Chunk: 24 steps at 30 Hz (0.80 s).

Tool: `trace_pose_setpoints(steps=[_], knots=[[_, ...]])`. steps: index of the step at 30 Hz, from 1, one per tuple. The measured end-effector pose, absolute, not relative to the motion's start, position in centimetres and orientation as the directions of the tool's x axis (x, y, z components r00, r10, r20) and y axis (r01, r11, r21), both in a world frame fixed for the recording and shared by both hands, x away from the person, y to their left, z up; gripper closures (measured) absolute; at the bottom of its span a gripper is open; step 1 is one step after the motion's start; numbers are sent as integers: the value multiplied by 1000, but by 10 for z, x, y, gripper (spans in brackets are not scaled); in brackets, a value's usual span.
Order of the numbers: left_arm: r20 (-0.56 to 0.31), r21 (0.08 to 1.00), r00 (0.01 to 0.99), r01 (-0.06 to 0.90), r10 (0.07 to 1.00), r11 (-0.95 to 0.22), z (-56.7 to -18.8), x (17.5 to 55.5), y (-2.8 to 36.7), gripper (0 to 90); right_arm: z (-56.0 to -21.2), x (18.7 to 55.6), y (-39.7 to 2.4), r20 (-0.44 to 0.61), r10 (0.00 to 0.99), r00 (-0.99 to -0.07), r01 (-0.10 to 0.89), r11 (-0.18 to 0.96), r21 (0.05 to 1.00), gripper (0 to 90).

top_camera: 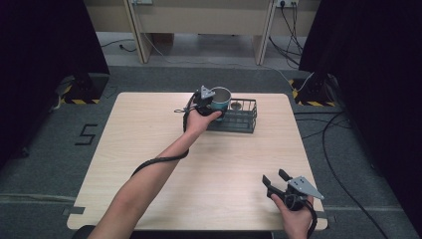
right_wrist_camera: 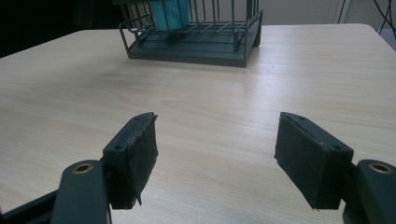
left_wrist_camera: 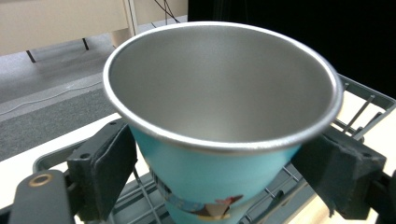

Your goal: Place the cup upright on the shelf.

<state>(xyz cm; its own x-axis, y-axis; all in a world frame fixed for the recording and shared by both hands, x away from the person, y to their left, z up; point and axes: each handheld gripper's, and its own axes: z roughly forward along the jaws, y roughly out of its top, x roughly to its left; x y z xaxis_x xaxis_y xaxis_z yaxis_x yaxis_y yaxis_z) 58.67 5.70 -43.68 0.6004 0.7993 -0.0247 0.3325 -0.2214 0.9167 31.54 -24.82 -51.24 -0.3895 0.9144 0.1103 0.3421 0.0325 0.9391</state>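
Over the left end of the wire basket (top_camera: 245,117) at the worktop's (top_camera: 149,149) far edge, the left claw (top_camera: 205,101) is clamped on the upright teal metal cup (left_wrist_camera: 219,154), its axis vertical. The right claw (right_wrist_camera: 215,154) rests near the front edge, jaws apart, well away.

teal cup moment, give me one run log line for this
left tool: shut on teal cup, over wire rack | right tool: open, idle, near table edge | small metal item in rack
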Motion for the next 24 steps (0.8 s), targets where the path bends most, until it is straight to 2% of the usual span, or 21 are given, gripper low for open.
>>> trace_pose_setpoints(steps=[24], knots=[[4,934,641,271,768,-232,-422,546,91,142,-512,316,-248,101,917,-386,341,40,939,302]])
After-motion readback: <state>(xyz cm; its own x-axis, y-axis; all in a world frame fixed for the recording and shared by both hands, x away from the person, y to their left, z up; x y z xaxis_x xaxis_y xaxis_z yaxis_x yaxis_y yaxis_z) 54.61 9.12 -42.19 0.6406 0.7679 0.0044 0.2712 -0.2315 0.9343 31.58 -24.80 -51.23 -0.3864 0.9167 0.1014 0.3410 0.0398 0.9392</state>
